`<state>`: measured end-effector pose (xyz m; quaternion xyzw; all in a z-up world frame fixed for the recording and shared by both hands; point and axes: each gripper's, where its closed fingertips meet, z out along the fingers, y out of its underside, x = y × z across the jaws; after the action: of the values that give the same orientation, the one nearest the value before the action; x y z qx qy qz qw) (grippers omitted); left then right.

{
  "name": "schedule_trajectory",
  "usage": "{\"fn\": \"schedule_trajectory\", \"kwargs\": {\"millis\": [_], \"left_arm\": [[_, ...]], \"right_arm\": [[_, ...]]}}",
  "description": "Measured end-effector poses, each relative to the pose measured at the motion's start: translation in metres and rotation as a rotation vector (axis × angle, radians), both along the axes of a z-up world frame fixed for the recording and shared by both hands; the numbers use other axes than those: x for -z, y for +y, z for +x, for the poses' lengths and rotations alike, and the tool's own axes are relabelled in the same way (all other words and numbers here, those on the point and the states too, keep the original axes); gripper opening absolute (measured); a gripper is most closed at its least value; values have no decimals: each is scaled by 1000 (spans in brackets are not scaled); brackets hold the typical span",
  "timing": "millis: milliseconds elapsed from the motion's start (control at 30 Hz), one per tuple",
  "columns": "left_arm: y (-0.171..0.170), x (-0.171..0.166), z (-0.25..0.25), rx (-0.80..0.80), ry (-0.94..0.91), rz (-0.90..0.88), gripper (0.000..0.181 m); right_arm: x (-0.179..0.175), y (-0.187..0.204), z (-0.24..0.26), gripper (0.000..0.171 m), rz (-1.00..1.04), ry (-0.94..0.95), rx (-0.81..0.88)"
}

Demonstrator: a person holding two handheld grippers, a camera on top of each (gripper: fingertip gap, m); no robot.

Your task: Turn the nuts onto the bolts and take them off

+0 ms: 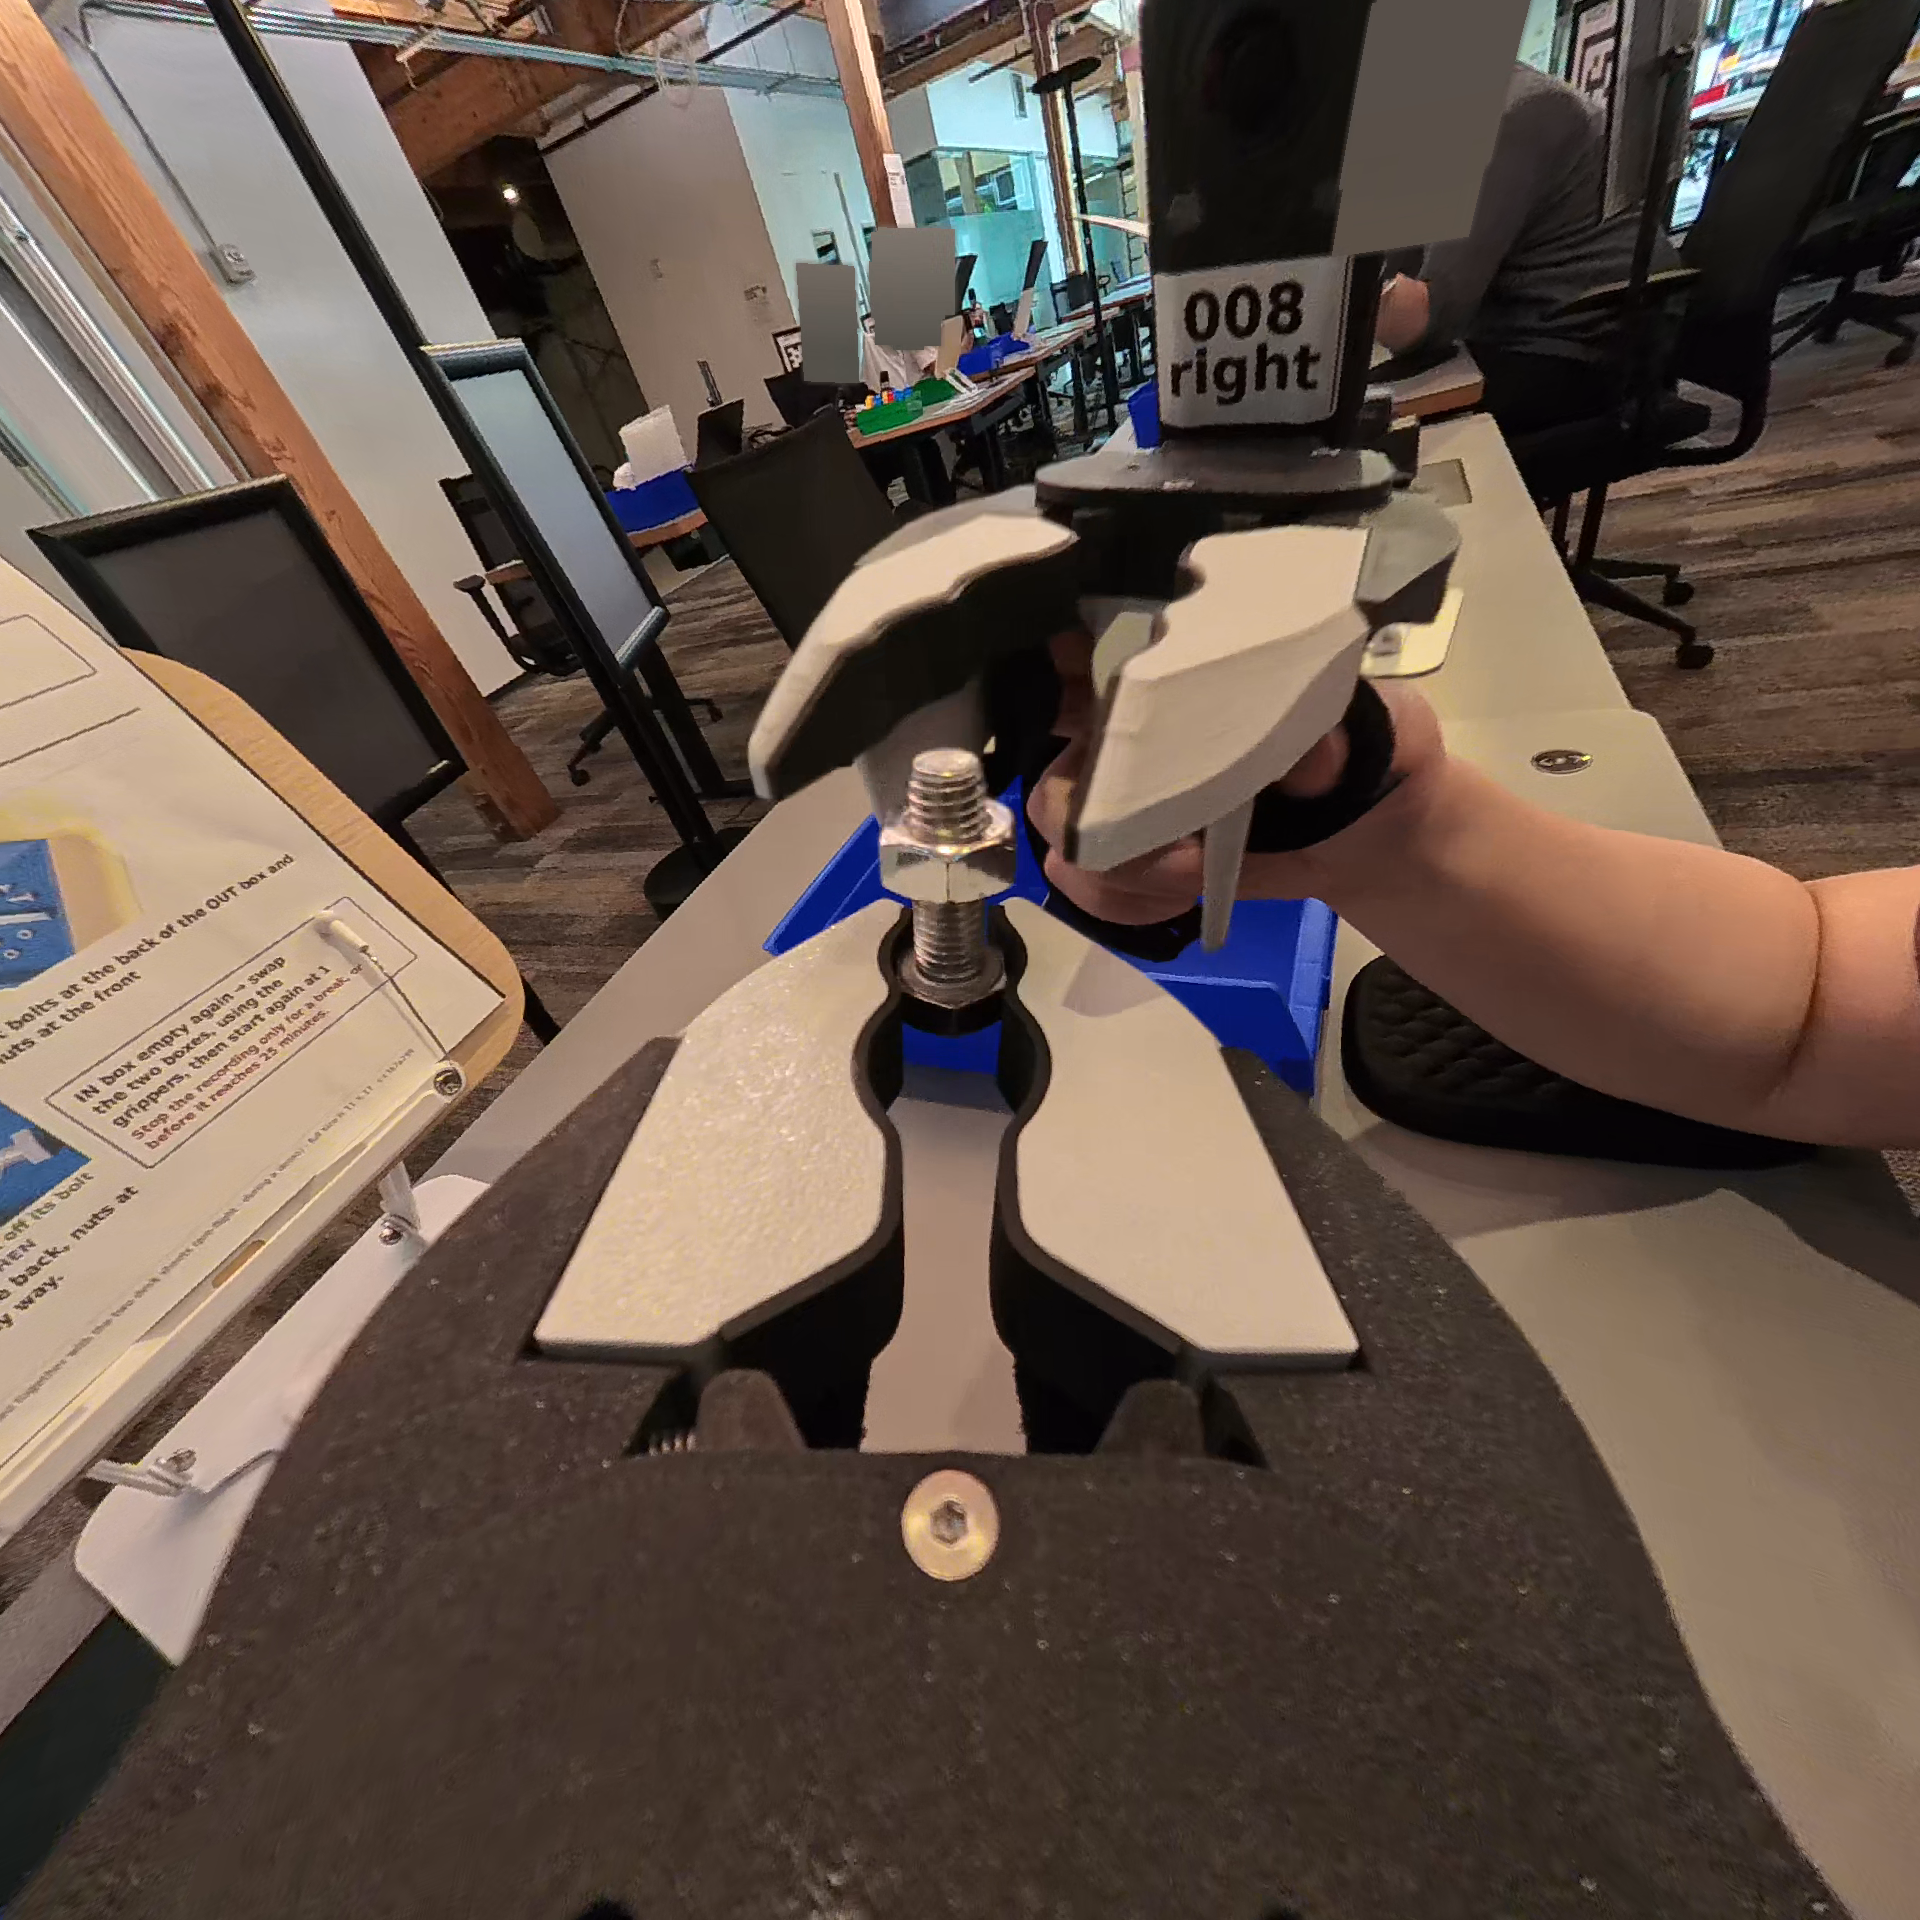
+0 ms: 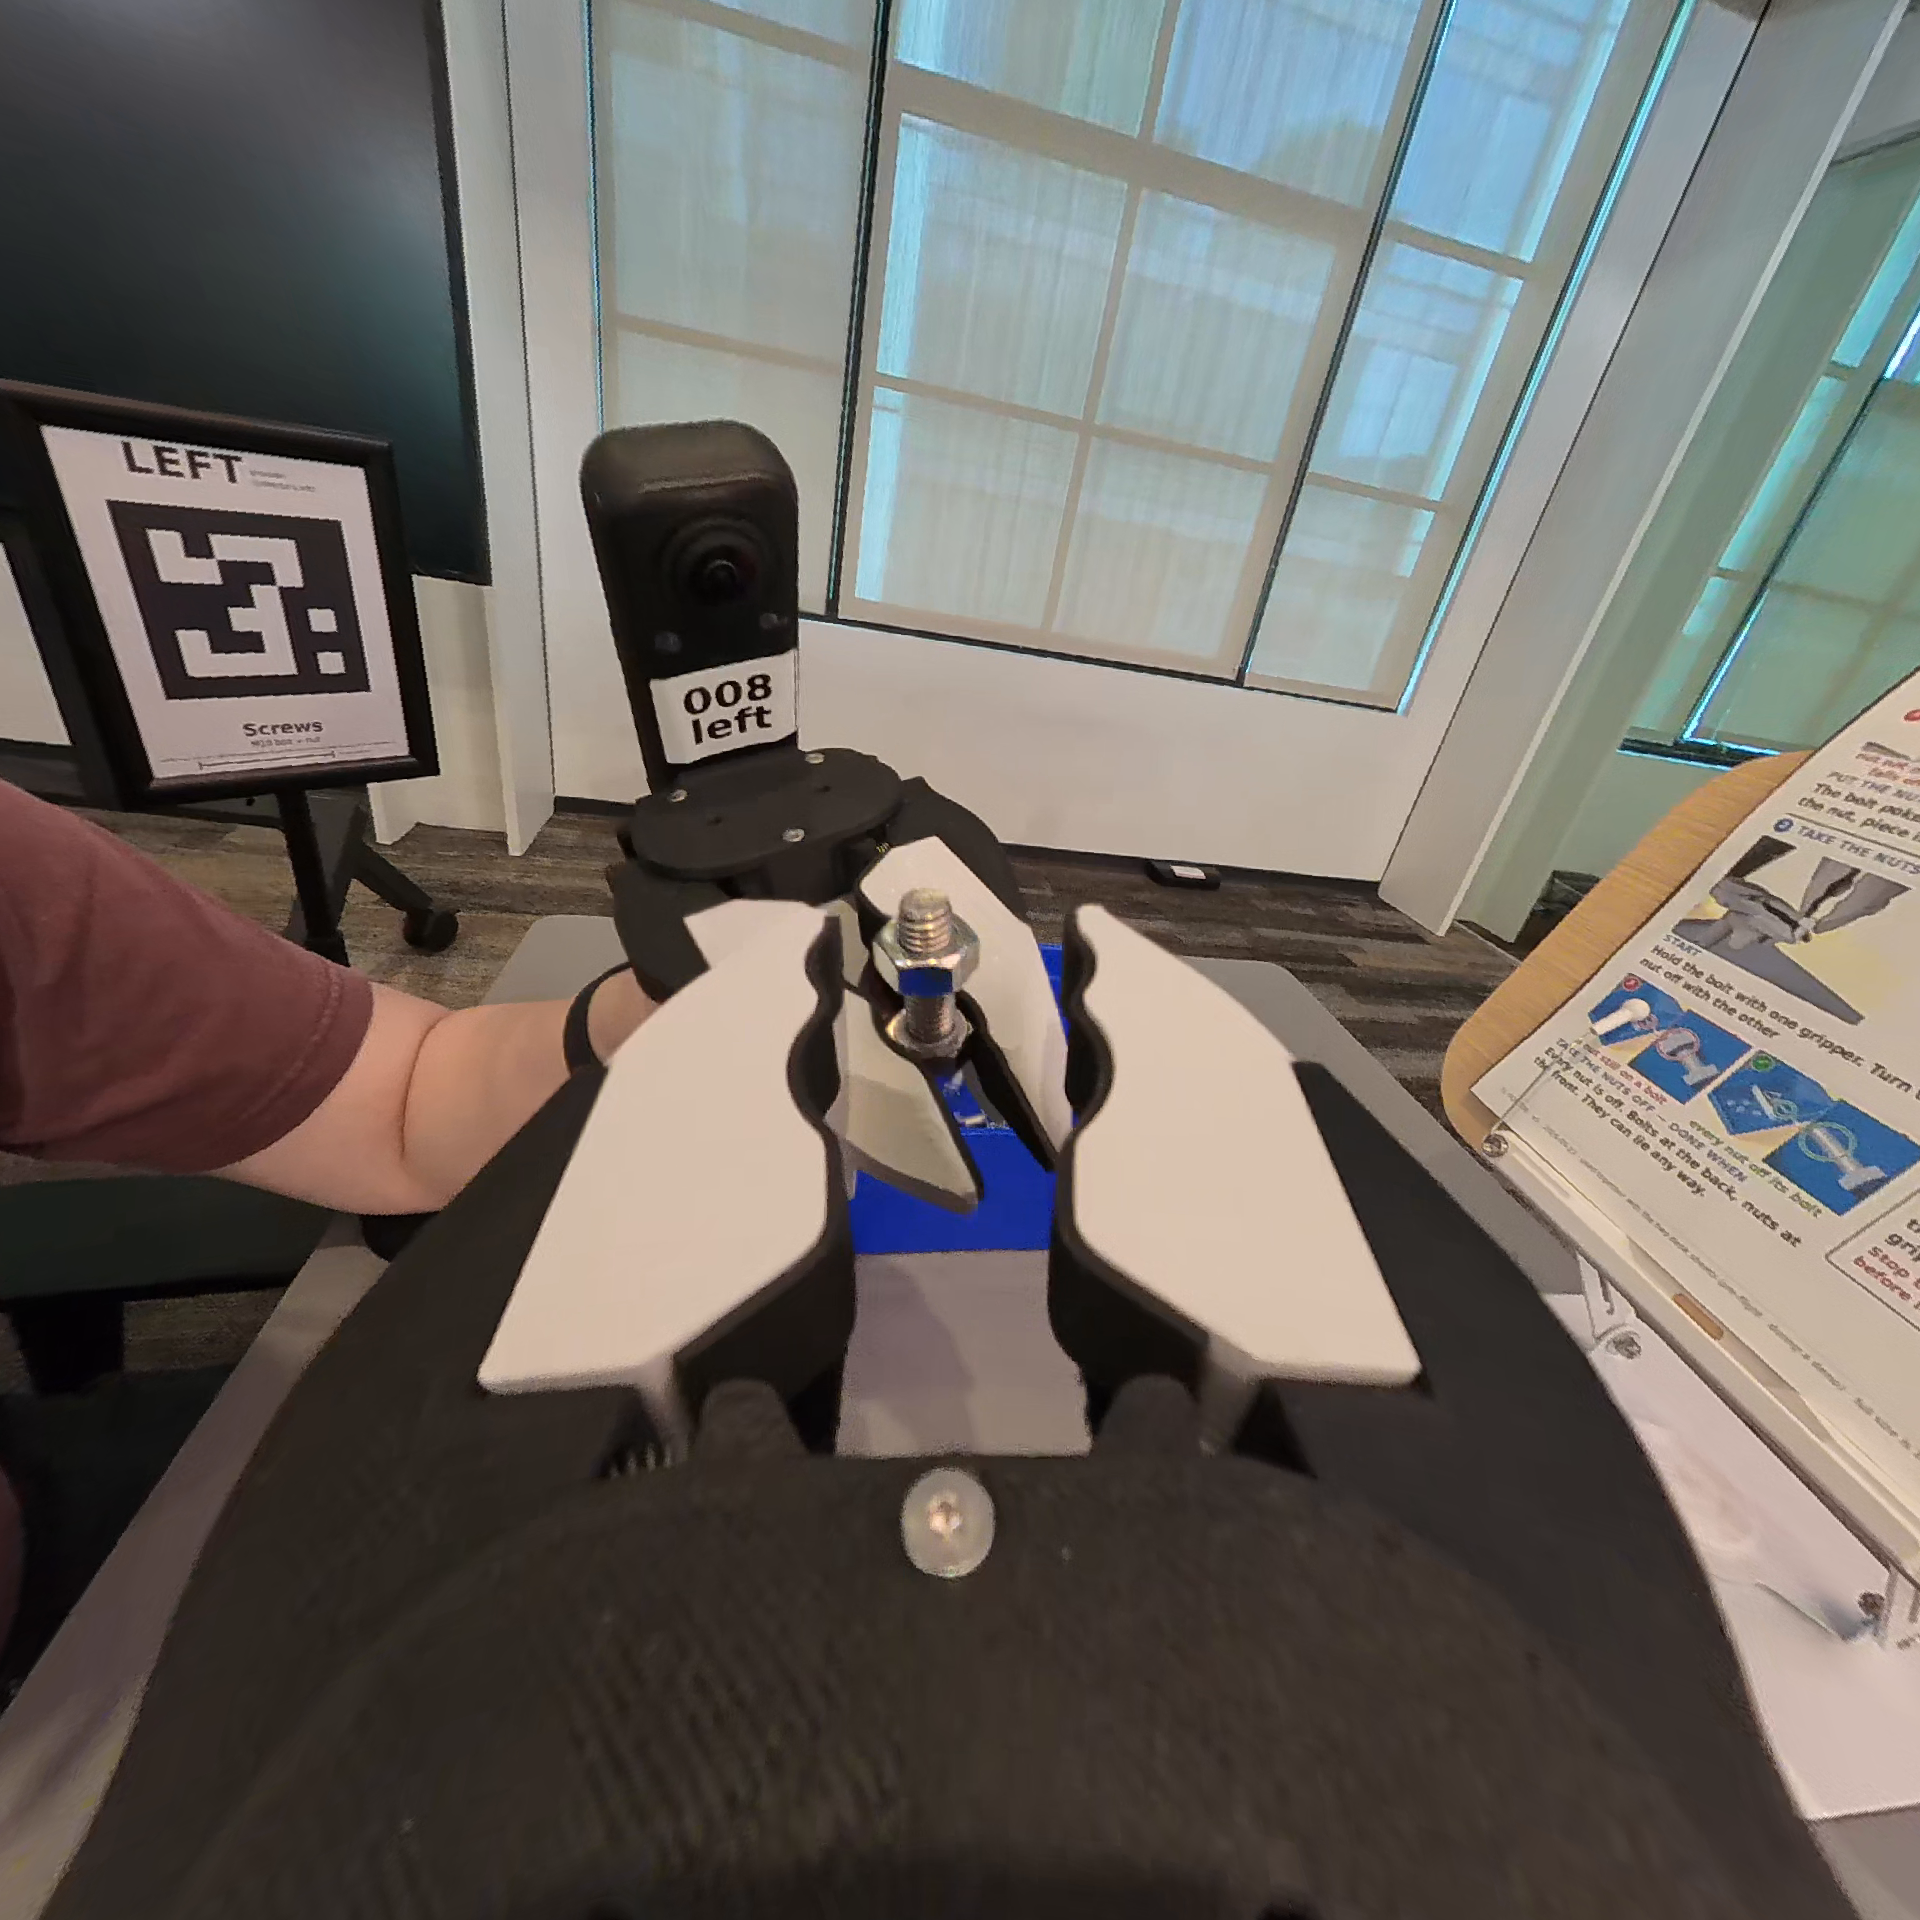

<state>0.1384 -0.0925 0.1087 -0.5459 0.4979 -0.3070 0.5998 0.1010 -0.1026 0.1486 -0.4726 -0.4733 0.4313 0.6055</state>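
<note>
while the left gripper clamps the threaded steel bolt upright, the right gripper is released; the silver hexagonal nut may jam if gripped crooked.

My left gripper pinches the bolt at its lower end, bolt upright above the bin on the desk. Nut sits partway up the bolt. My right gripper faces it from behind the bolt, spread wide, not touching. Instruction board stands at the desk's left edge; wrist pad lies right of the bin.
</note>
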Motion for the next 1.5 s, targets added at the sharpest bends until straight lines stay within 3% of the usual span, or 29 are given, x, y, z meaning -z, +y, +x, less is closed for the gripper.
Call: {"fn": "schedule_trajectory", "kwargs": {"millis": [67, 333, 500, 700, 833, 967, 1133, 1333, 1500], "left_arm": [[-2, -2, 0, 13, -14, -9, 13], [-8, -7, -1, 74, -54, -56, 12], [-12, -5, 3, 85, -47, -53, 13], [-20, -11, 3, 153, -85, -101, 13], [-19, -10, 3, 146, -75, -100, 13], [-24, -9, 6, 170, -72, -109, 13], [-25, -11, 3, 175, -76, -114, 13], [-26, -6, 7, 184, -57, -118, 13], [-24, -4, 8, 173, -46, -112, 12]], "right_arm": [[2, 1, 0, 32, -5, -3, -10], [-9, -10, 11, 26, -112, 101, -187], [3, -7, -3, 30, -39, 13, -89], [-3, 0, 14, 26, -124, 89, -171], [-8, -17, 9, 27, -132, 107, -264], [-1, -14, 3, 29, -68, 44, -187], [-10, -16, 15, 25, -138, 112, -266], [3, -16, 1, 27, -80, 24, -205], [6, -17, 6, 27, -113, 18, -264]]}}
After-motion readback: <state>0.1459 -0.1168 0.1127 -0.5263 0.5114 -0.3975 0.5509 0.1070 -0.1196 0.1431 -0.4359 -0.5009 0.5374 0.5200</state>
